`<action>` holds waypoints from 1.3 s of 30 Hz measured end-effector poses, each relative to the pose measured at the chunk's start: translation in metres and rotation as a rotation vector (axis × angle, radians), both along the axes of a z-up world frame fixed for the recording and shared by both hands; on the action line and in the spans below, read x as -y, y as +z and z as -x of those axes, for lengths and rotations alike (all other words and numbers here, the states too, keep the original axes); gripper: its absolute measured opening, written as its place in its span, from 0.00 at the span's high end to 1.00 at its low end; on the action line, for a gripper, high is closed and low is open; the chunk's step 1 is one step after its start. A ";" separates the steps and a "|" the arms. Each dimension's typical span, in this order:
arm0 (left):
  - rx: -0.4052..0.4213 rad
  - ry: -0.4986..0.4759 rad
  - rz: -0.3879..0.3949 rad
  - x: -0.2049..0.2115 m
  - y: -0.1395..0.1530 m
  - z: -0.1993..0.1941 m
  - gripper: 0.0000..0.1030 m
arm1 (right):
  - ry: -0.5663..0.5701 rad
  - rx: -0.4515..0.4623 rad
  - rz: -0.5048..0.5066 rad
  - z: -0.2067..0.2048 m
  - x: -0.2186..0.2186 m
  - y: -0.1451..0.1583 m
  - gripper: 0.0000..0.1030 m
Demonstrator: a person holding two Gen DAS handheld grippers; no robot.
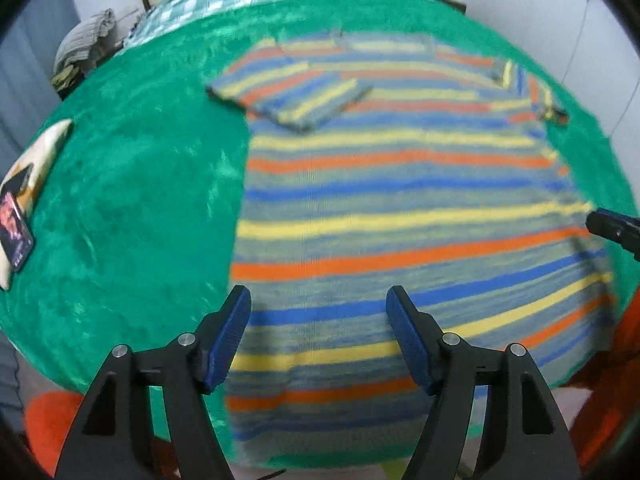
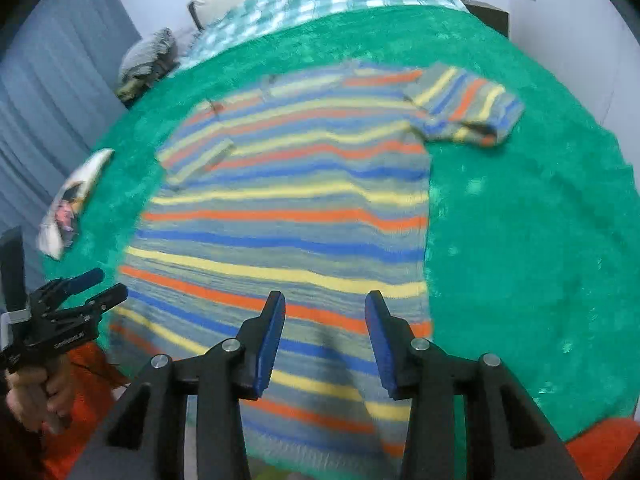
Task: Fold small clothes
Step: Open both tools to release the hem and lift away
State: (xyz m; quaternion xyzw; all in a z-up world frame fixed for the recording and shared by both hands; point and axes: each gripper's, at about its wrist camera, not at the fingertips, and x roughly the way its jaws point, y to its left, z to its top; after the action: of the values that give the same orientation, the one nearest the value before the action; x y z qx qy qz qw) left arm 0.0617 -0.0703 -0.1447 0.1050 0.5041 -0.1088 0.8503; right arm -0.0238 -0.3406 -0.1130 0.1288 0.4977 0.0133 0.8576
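Flat striped knit shirt (image 1: 400, 208) on plush, seemingly fleecy green blanket (image 1: 132, 200); both grippers (image 1: 318, 300) (image 2: 325, 302) released.

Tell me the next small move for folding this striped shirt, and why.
Probably bring the right gripper to the right sleeve and fold it inward: the striped shirt lies flat, its left sleeve already folded in, and both grippers hang open and empty.
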 end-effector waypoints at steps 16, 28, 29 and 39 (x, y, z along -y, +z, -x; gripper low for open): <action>0.010 0.071 0.056 -0.027 -0.030 0.004 0.00 | 0.000 -0.028 0.117 0.012 -0.022 -0.052 0.41; 0.040 0.068 0.068 -0.036 -0.031 0.010 0.00 | 0.018 -0.023 0.124 0.011 -0.023 -0.053 0.36; 0.035 0.055 0.075 -0.038 -0.031 0.010 0.00 | 0.020 -0.029 0.120 0.010 -0.022 -0.053 0.35; -0.012 0.044 0.076 -0.041 -0.030 0.010 0.00 | -0.010 -0.072 0.027 -0.014 0.047 0.024 0.33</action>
State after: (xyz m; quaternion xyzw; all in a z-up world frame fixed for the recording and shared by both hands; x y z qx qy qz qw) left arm 0.0518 -0.0297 -0.1743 0.0607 0.5068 -0.1097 0.8529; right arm -0.0098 -0.3877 -0.0893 0.1200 0.5278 -0.0026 0.8409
